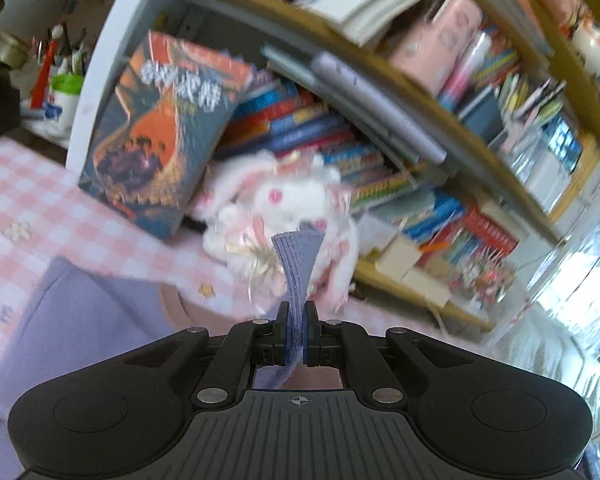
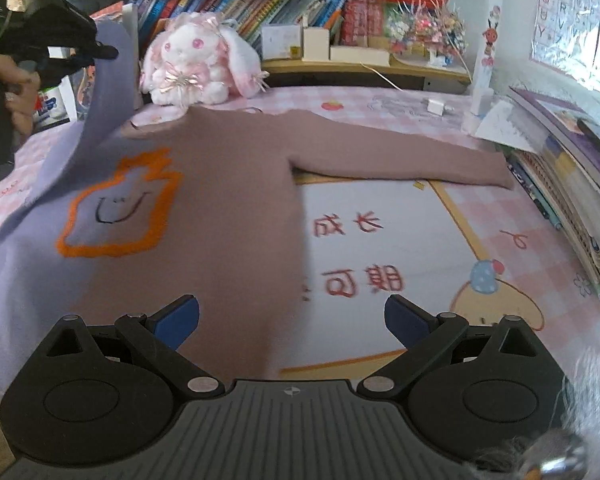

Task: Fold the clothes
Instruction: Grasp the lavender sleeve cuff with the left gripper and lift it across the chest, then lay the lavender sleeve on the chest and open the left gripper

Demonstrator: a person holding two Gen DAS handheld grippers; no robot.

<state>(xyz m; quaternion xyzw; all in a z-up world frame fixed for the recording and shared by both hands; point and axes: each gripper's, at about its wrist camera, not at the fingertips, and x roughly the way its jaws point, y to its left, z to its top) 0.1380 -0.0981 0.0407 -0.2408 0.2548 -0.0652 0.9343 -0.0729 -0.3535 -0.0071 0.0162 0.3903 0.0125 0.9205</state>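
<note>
Left gripper [image 1: 296,320]: jaws closed on the ribbed lilac cuff [image 1: 298,256] of a sleeve, raised clear of the table; seen from the right wrist view at upper left, a hand [image 2: 18,88] on its grip.
Right gripper [image 2: 292,316]: jaws wide apart, holding nothing, low over the sweater's lower edge.
Sweater [image 2: 228,200]: lying flat on the table, mauve on one side and lilac on the other, with an orange-outlined smiling patch [image 2: 120,208] on the chest.
Lilac sleeve [image 2: 104,92]: lifted, hanging from the left gripper.
Mauve sleeve [image 2: 400,164]: stretched flat toward the stacked books [image 2: 572,184].
Table cover [image 2: 520,240]: pink check, printed characters.
Plush rabbit [image 2: 196,60]: white and pink, beyond the collar, against the bookshelf [image 2: 364,66].
</note>
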